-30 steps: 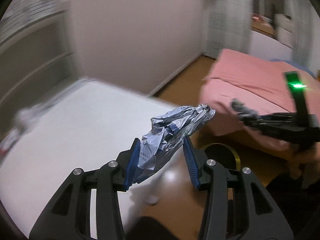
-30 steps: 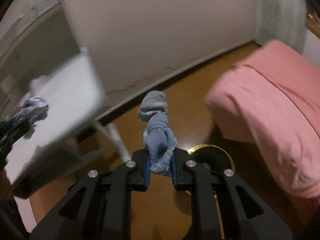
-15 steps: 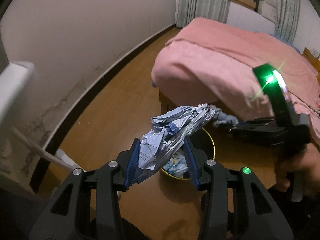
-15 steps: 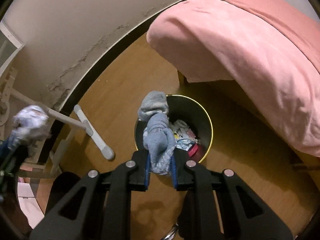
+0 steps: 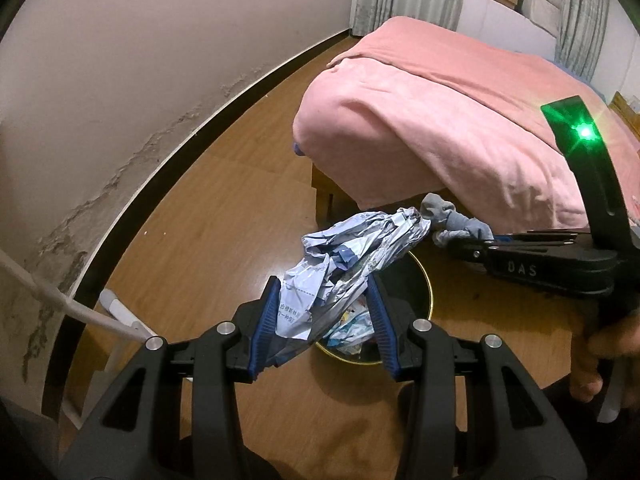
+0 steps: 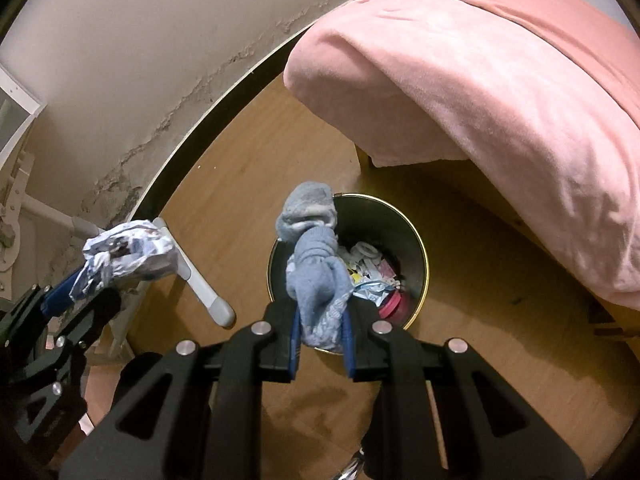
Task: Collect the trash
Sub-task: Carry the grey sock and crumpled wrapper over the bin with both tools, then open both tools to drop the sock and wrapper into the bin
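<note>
- Left tongs point(image 5: 326, 322) clamped around a crumpled blue-and-white wrapper point(image 5: 352, 256), blue pads pressing its lower end while the bulk fans upward, free of the grip.
- Held over the near rim of the black bin point(image 5: 422, 280), presumably so a release drops it straight inside.
- Right tongs point(image 6: 322, 334) squeezed almost closed on a balled grey-blue sock point(image 6: 314, 256), pinched at its lower end with the rest standing up above the pads.
- Positioned above the near-left edge of the gold-rimmed opening, likely for the same drop; seemingly not quite centred, so a slight forward nudge probably safer.
- Bin standing on the wooden floor point(image 6: 248, 168) just beside the bed with the pink blanket point(image 6: 500, 92); paper scraps and something pink already at the bottom.
- Both items aloft, neither released yet; soft, light loads, apt to cling to the pads or snag the rim.
- White tubular leg point(image 6: 200, 280) lying left of the bin, clear of the drop path.
</note>
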{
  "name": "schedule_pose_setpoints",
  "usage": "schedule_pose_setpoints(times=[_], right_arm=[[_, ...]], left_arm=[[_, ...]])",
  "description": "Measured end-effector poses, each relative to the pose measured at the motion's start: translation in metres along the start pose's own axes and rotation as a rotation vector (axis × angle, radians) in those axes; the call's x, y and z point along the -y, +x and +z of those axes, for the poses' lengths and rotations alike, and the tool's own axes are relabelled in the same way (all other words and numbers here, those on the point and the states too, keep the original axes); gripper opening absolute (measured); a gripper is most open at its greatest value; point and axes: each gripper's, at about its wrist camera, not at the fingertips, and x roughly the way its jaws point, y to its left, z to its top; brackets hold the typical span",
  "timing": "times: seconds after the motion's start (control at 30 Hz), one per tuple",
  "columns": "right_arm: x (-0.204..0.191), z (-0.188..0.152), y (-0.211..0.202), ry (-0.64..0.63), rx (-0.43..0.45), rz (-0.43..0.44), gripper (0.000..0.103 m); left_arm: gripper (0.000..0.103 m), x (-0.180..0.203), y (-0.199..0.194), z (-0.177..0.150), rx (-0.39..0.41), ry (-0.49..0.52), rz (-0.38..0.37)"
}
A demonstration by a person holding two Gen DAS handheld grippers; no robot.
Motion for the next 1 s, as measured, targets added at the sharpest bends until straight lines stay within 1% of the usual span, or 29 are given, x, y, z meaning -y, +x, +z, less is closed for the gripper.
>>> schedule_pose_setpoints(times=[0.07, 0.1, 0.17, 0.2, 0.23, 0.53, 0.7, 0.77, 0.8, 0.83, 0.87, 0.93, 1.0], right_arm=[[0.000, 0.000, -0.001, 0.002, 0.004, 0.000, 0.016], [0.001, 0.000, -0.001, 0.004, 0.007, -0.001, 0.019], [0.003, 0.001, -0.002, 0.012, 0.012, -0.004, 0.037], [0.004, 0.001, -0.004, 0.019, 0.020, -0.002, 0.056], [0.005, 0.001, -0.006, 0.024, 0.029, -0.003, 0.064], [0.016, 0.006, -0.013, 0.065, 0.067, -0.013, 0.064], [0.029, 0.005, -0.025, 0.129, 0.114, -0.030, 0.066], [0.035, 0.006, -0.030, 0.153, 0.132, -0.035, 0.067], [0.037, 0.006, -0.032, 0.161, 0.139, -0.038, 0.068], [0.039, 0.006, -0.034, 0.169, 0.147, -0.040, 0.071], [0.041, 0.006, -0.035, 0.174, 0.152, -0.043, 0.073], [0.044, 0.005, -0.037, 0.182, 0.161, -0.046, 0.074], [0.047, 0.005, -0.039, 0.189, 0.164, -0.045, 0.074]], left_arm=[[0.043, 0.001, 0.001, -0.001, -0.005, 0.004, -0.001], [0.043, 0.001, 0.002, -0.002, -0.007, 0.006, 0.000], [0.043, 0.000, 0.004, -0.002, -0.012, 0.007, -0.002], [0.043, 0.000, 0.005, -0.002, -0.015, 0.005, -0.004], [0.043, 0.000, 0.005, -0.003, -0.020, 0.005, -0.009], [0.043, 0.011, 0.019, -0.004, -0.047, 0.023, -0.019], [0.043, 0.024, 0.034, 0.003, -0.067, 0.048, -0.038], [0.045, 0.033, 0.041, 0.008, -0.073, 0.063, -0.048], [0.047, 0.038, 0.044, 0.010, -0.070, 0.074, -0.044], [0.051, 0.041, 0.046, 0.012, -0.065, 0.084, -0.040], [0.061, 0.046, 0.049, 0.014, -0.060, 0.102, -0.036], [0.073, 0.052, 0.053, 0.018, -0.055, 0.128, -0.027], [0.075, 0.056, 0.054, 0.021, -0.051, 0.139, -0.024]])
